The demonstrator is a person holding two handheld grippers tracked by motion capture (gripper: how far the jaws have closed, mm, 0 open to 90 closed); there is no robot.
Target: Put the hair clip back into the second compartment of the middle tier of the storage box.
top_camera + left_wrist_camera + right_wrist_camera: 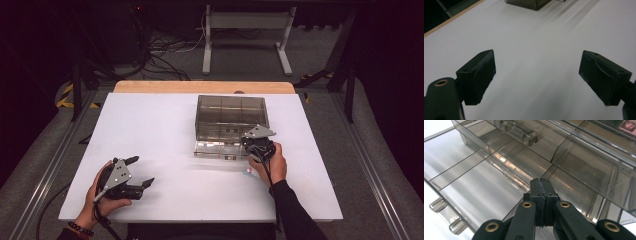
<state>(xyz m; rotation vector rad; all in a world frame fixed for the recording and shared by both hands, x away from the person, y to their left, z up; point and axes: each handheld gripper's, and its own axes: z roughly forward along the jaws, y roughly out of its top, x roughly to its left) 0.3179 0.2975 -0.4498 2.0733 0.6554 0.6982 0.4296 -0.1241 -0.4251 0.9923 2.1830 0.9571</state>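
A smoky see-through plastic compartment box (pixel 230 116) stands on the white table (pixel 165 125), right of the middle, with a clear flap (pixel 215 149) lying along its near side. My right gripper (pixel 251 142) is at the box's near right corner. In the right gripper view its jaws (pixel 541 183) are shut flat against each other, nothing visible between them, tips over the box's dividers (pixel 499 157). My left gripper (pixel 141 171) rests in a hand at the table's near left, open and empty, well away from the box. Its jaws (pixel 536 62) stand wide over bare table, the box's corner (pixel 529 3) far ahead.
A wooden strip (pixel 200 86) runs along the table's far edge. Behind it are a white frame (pixel 245 30) and cables (pixel 160 55) on the floor. A small pale scrap (pixel 246 171) lies by the right hand. Clear latches (pixel 444 212) stick out from the box's edge.
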